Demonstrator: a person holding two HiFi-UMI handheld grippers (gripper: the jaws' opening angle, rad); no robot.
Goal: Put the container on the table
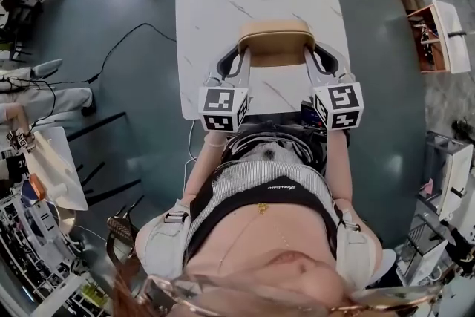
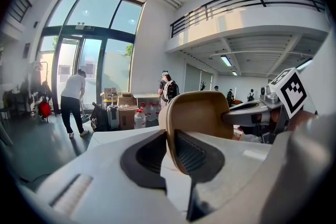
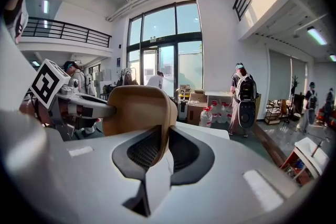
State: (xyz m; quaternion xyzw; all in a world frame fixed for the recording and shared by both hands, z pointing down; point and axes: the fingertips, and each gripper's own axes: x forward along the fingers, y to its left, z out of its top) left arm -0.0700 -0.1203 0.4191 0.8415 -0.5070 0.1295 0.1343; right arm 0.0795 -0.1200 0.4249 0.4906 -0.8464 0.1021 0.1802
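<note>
container (image 1: 276, 42): tan, smooth, rounded corners | left gripper (image 1: 239, 57) jaws pinching its edge | right gripper (image 1: 312, 57) jaws likewise

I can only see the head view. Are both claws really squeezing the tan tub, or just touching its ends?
Observer: The left gripper view shows the left claw shut on the container, with its thin wall pinched between the pads.
Operator: And the other one?
Observer: The right gripper view shows the right claw shut on the opposite wall in the same way.
Operator: What's farther ahead that I can't see?
Observer: Some cardboard boxes and water jugs stand on the floor by the windows.
</note>
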